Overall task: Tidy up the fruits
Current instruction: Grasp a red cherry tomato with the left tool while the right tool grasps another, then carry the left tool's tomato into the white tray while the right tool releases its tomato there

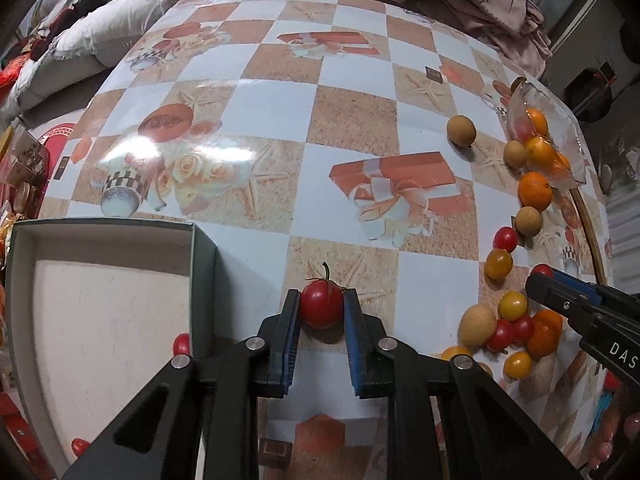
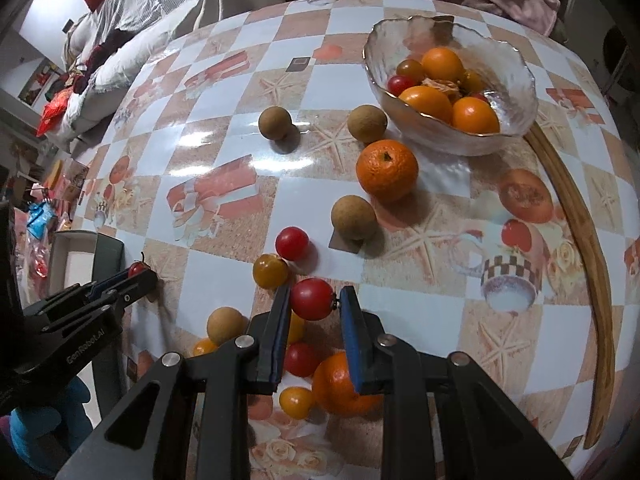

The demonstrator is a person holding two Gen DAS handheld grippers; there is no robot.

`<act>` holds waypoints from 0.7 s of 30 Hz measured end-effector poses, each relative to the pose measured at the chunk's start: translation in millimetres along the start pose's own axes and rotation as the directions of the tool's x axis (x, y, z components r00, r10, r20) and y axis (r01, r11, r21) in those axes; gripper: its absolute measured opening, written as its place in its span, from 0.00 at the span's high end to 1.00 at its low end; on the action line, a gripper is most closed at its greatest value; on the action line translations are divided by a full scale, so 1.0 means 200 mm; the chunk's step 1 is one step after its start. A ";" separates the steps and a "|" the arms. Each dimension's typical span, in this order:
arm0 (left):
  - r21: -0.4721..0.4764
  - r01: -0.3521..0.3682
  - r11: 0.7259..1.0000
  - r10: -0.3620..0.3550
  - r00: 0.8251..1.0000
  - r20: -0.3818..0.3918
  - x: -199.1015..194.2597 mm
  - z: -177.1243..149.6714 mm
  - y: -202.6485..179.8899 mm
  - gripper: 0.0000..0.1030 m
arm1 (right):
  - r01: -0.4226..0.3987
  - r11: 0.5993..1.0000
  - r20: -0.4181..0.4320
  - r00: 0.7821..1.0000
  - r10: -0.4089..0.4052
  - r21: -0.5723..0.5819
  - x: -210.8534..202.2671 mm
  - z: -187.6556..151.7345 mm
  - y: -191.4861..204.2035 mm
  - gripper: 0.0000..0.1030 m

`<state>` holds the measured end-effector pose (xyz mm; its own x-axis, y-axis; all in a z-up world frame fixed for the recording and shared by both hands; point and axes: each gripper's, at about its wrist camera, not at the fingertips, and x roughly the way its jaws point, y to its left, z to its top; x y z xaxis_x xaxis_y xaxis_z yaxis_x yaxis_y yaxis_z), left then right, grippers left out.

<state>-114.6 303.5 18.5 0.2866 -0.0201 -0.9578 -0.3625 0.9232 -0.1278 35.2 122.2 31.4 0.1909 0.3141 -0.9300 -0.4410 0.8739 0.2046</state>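
My left gripper point(image 1: 322, 300) is shut on a red cherry tomato point(image 1: 322, 308) with a green stem, just right of a grey-green box point(image 1: 104, 226). Two more red tomatoes point(image 1: 182, 344) lie inside that box. In the right wrist view, my right gripper point(image 2: 314, 296) is shut on another red cherry tomato point(image 2: 313, 298) above a cluster of loose fruit. The left gripper point(image 2: 140, 276) shows there at the far left. Loose on the table are an orange point(image 2: 387, 170), brown longans point(image 2: 354, 216), a red tomato point(image 2: 292, 243) and a yellow tomato point(image 2: 270, 271).
A glass bowl point(image 2: 516, 120) with oranges and small tomatoes stands at the back right, beside a curved wooden rim point(image 2: 576, 208). The patterned tablecloth point(image 1: 280, 120) is glossy. Pillows and clothes lie beyond the far edge. A person's blue-gloved hand point(image 2: 44, 428) holds the left gripper.
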 end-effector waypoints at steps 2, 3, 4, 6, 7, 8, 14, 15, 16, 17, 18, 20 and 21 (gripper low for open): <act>0.001 0.011 1.000 -0.011 1.000 0.009 -0.03 0.00 0.01 0.78 | -0.004 1.000 0.000 1.000 0.004 -0.002 -0.01 -0.01 0.01 0.74; 0.003 0.016 1.000 -0.016 1.000 0.015 -0.05 0.00 0.00 0.78 | -0.007 1.000 0.001 1.000 0.007 -0.004 -0.02 -0.01 0.01 0.74; 0.005 0.018 1.000 -0.018 1.000 0.018 -0.06 0.01 0.00 0.78 | -0.008 1.000 0.002 1.000 0.008 -0.005 -0.03 -0.01 0.02 0.74; 0.011 0.023 1.000 -0.023 0.999 0.026 -0.10 0.00 -0.01 0.78 | -0.013 1.000 0.006 1.000 0.013 -0.007 -0.05 -0.02 0.02 0.74; 0.014 0.025 1.000 -0.025 0.999 0.030 -0.12 -0.01 -0.02 0.78 | -0.015 1.000 0.007 1.000 0.015 -0.007 -0.06 -0.02 0.03 0.74; 0.017 0.028 0.999 -0.028 0.999 0.034 -0.14 -0.01 -0.02 0.78 | -0.019 1.000 0.010 1.000 0.019 -0.009 -0.07 -0.02 0.04 0.74; 0.018 0.036 0.999 -0.037 0.997 0.068 -0.28 -0.05 0.02 0.79 | -0.033 0.998 0.015 0.999 0.034 -0.044 -0.14 -0.05 0.12 0.74; 0.015 0.037 0.999 -0.038 0.997 0.072 -0.30 -0.06 0.03 0.78 | -0.035 0.998 0.017 0.999 0.036 -0.050 -0.15 -0.05 0.14 0.74; 0.008 0.039 0.999 -0.040 0.996 0.076 -0.32 -0.06 0.06 0.78 | -0.038 0.998 0.017 0.999 0.039 -0.056 -0.15 -0.05 0.16 0.74; 0.003 0.039 0.999 -0.039 0.996 0.079 -0.34 -0.07 0.07 0.78 | -0.042 0.997 0.016 0.999 0.043 -0.063 -0.16 -0.06 0.18 0.74; -0.003 0.036 0.999 -0.036 0.996 0.082 -0.36 -0.07 0.10 0.78 | -0.044 0.997 0.015 0.999 0.045 -0.069 -0.17 -0.06 0.20 0.74; -0.018 0.027 0.999 -0.025 0.996 0.091 -0.39 -0.09 0.15 0.78 | -0.051 0.995 0.013 0.999 0.052 -0.089 -0.17 -0.07 0.27 0.74; -0.030 0.020 0.999 -0.017 0.995 0.097 -0.41 -0.10 0.19 0.78 | -0.055 0.993 0.010 0.998 0.056 -0.100 -0.17 -0.07 0.30 0.74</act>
<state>-170.0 333.0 86.6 0.3775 0.0013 -0.9260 -0.3831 0.9106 -0.1549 -11.1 159.3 71.2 0.1748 0.3666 -0.9138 -0.5366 0.8136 0.2238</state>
